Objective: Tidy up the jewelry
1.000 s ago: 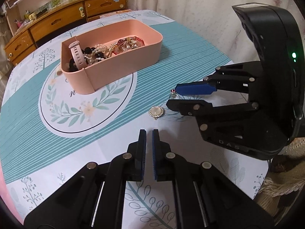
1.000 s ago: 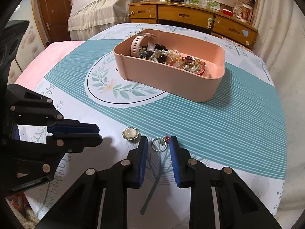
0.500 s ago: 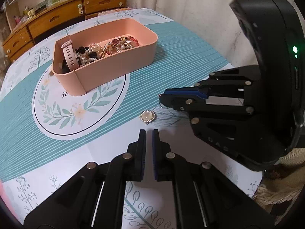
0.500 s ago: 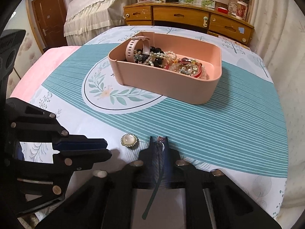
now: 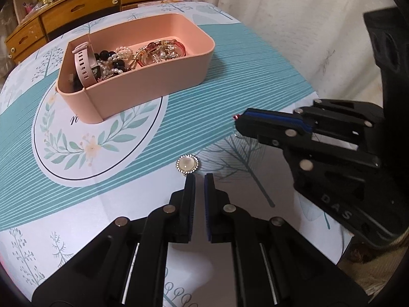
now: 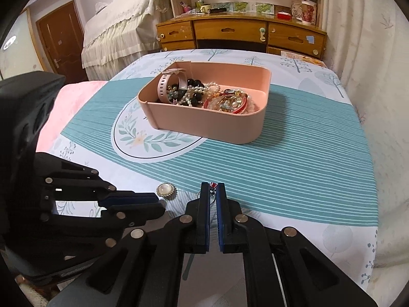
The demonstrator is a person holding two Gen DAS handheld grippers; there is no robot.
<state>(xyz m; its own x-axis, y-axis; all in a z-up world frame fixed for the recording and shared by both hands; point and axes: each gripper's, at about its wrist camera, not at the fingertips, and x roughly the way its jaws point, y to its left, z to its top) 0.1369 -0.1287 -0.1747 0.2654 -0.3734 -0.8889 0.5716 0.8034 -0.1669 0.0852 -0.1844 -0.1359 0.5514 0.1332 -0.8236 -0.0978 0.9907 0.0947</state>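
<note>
Bedroom setting; desk under a teal-striped leaf-print cloth. Pink box, well ahead of both tongs, already holds a watch, beads and bangles. Right tongs are clamped on a small ring with a red stone; left tongs are together, empty, with a pearl brooch on the cloth just beyond their tips. Judged nearly done: ring and brooch remain. Legible writing: "DAS" moulded on the right tongs' body.

A bedroom lit warmly from indoors. At the far side stands a wooden dresser with drawers and a cluttered top. Far left, a bed under a cream ruffled cover sits beside a brown door. Pale curtains hang along the right.
</note>
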